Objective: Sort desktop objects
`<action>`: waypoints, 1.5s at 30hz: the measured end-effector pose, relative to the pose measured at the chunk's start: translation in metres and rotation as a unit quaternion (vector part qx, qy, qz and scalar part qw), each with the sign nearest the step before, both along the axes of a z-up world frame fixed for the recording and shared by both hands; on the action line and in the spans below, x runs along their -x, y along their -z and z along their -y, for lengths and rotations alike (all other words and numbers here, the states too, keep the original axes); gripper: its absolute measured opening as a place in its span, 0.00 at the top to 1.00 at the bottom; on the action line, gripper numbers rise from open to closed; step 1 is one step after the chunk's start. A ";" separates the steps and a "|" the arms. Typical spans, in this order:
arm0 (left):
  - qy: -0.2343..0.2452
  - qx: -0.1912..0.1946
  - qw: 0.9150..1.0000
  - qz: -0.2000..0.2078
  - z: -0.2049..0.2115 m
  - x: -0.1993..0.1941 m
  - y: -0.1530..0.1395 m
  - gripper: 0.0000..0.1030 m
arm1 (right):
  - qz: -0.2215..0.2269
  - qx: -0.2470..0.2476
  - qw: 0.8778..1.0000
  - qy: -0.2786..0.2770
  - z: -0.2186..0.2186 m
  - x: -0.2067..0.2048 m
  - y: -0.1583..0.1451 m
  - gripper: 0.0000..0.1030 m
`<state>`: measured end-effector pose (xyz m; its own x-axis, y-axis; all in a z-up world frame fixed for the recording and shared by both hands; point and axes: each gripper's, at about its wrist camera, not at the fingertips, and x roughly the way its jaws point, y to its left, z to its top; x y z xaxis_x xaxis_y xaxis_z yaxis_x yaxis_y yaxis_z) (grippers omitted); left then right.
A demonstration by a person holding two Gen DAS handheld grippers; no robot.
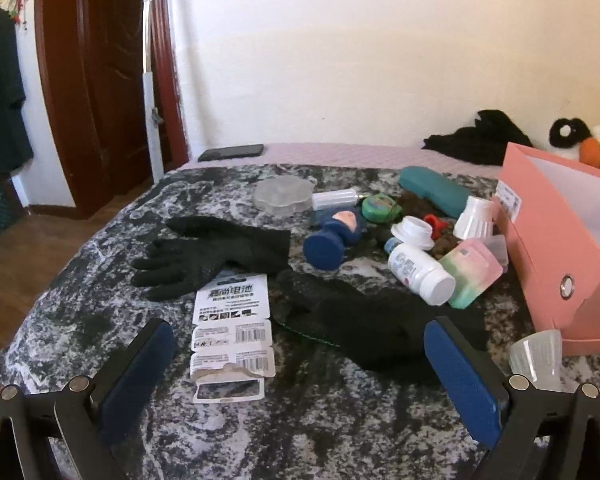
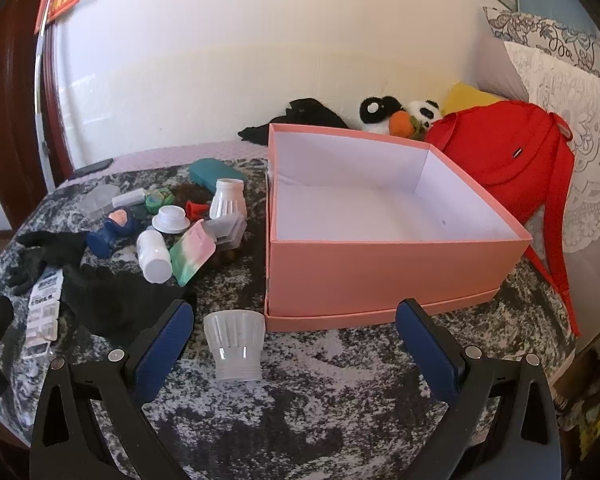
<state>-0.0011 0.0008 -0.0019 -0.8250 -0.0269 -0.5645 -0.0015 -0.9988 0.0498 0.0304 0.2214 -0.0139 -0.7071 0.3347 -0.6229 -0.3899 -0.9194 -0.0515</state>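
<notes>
A pink box (image 2: 380, 276) with a bare white inside stands open on the marbled grey cloth; its corner (image 1: 556, 240) shows in the left wrist view. Left of it lies a heap: white pill bottle (image 1: 420, 272), pink-green pouch (image 1: 474, 270), blue toy (image 1: 328, 240), teal case (image 1: 432, 190), white ribbed cap (image 2: 228, 200). Two black gloves (image 1: 204, 256) (image 1: 364, 320) flank a battery card (image 1: 232, 332). A clear ribbed cup (image 2: 234, 344) stands upside down before the box. My left gripper (image 1: 300, 360) is open above the card and near glove. My right gripper (image 2: 292, 344) is open, the cup just inside its left finger.
A red backpack (image 2: 512, 164), plush toys (image 2: 396, 114) and black cloth (image 2: 300, 118) lie behind the box. A phone (image 1: 232, 152) rests at the far edge of the bed. A dark wooden door (image 1: 96, 80) and floor lie to the left.
</notes>
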 end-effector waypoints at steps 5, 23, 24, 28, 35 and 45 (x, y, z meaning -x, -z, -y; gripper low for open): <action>0.000 -0.001 1.000 0.009 -0.002 0.002 0.004 0.00 | 0.006 0.004 1.000 0.000 -0.002 -0.002 -0.002 0.00; 0.011 -0.008 1.000 0.010 -0.014 0.005 0.005 0.00 | 0.011 -0.029 0.999 -0.009 0.012 -0.003 -0.007 0.00; 0.012 -0.008 1.000 0.009 -0.015 0.005 0.005 0.00 | 0.010 -0.028 1.000 -0.009 0.012 -0.004 -0.007 0.00; 0.017 -0.009 1.000 0.008 -0.016 0.004 0.004 0.00 | 0.005 -0.023 1.000 -0.010 0.012 -0.007 -0.010 0.00; 0.017 -0.008 1.000 0.009 -0.017 0.003 0.004 0.00 | -0.002 -0.024 1.000 -0.011 0.010 -0.011 -0.017 0.00; 0.017 -0.005 1.000 0.005 -0.017 0.002 0.003 0.00 | -0.007 -0.025 1.000 -0.012 0.010 -0.012 -0.020 0.00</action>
<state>-0.0033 0.0176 -0.0051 -0.8199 0.0066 -0.5725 -0.0360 -0.9985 0.0401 0.0427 0.2112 0.0063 -0.7236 0.3473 -0.5965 -0.3679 -0.9253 -0.0925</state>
